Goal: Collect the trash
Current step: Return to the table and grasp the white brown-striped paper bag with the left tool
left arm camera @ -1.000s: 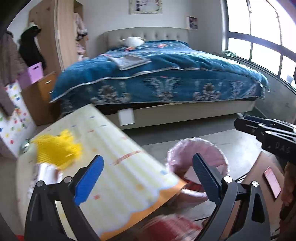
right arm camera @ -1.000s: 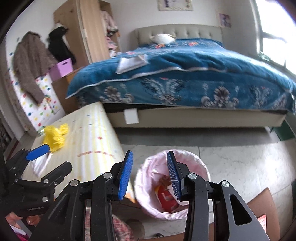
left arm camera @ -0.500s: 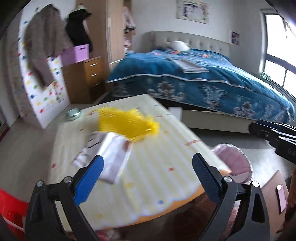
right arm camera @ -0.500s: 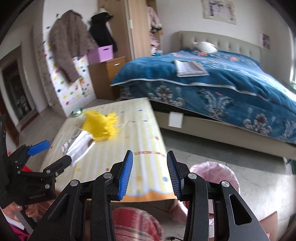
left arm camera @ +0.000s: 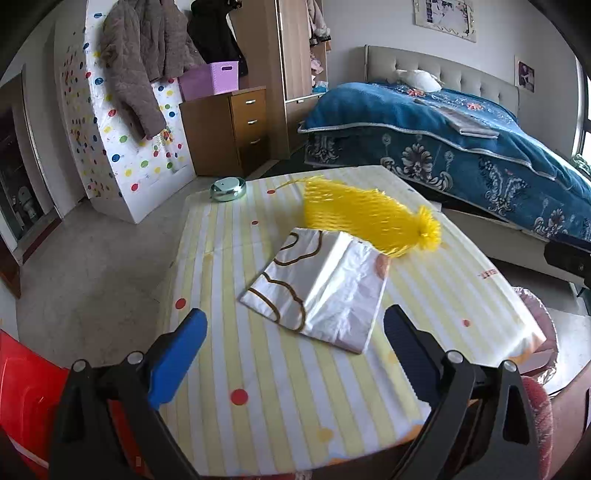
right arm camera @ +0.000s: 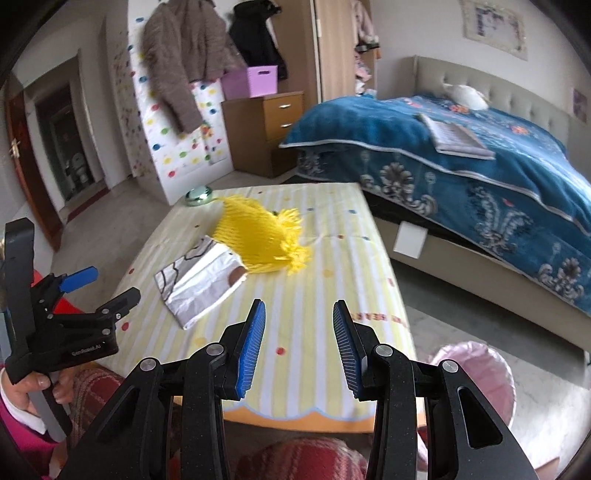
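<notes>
Little lettering is showing clearly. In the right wrist view, at the lower left of the frame, the black body of the left gripper (right arm camera: 79,286) is carrying small pale lettering that is reading roughly as "GenRobot.AI", though the characters are tiny. On the striped tablecloth (right arm camera: 325,258), near its right edge just right of centre in the frame, a short line of red capital letters is showing, too blurred to spell out; the same red print is appearing in the left wrist view at the right middle of the frame and is staying unreadable there as well. The framed picture (left arm camera: 445,16) on the wall at the upper right is showing no legible words.
</notes>
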Tool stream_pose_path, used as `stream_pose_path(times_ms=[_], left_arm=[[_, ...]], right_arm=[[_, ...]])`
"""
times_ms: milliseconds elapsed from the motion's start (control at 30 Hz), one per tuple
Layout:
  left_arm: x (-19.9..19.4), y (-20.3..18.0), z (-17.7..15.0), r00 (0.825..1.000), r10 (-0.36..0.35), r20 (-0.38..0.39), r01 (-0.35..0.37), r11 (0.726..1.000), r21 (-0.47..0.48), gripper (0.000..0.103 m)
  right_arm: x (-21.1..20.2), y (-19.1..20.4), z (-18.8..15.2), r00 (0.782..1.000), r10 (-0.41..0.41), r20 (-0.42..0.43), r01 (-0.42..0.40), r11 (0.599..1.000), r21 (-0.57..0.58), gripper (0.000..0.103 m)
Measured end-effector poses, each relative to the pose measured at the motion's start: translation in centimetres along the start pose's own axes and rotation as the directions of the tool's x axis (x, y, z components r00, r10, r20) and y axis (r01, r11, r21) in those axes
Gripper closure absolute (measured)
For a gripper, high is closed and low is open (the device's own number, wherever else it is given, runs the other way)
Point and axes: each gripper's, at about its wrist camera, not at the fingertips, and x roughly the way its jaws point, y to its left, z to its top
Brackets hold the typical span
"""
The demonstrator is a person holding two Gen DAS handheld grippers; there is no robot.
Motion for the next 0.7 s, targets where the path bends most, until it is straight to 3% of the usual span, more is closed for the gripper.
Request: stream_pose_path(times_ms=[267,500,700], left_arm=[[3.6,0.6,-0.1,0.999,-0.005,-0.049,0.006,1.0,0.025,0.012],[7.8,0.2,-0.2,0.991,-0.028,-0.131,0.033,0.999,0.043,0.02],[10.5,0.2,-0.3,0.983,-0.067,-0.171,0.075,0.996,0.039,0.02]], right_arm=[[3.4,1.4,1.1,0.998,0.058,-0.013,-0.058,0.998,-0.015,0.063],[5.4,1.4,1.7,0.997,0.069,-0.042,-0.07,0.998,-0.004,0.063],[6.6,1.0,1.3,0.996,0.068,-0.062,-0.067,0.998,0.01,0.063]])
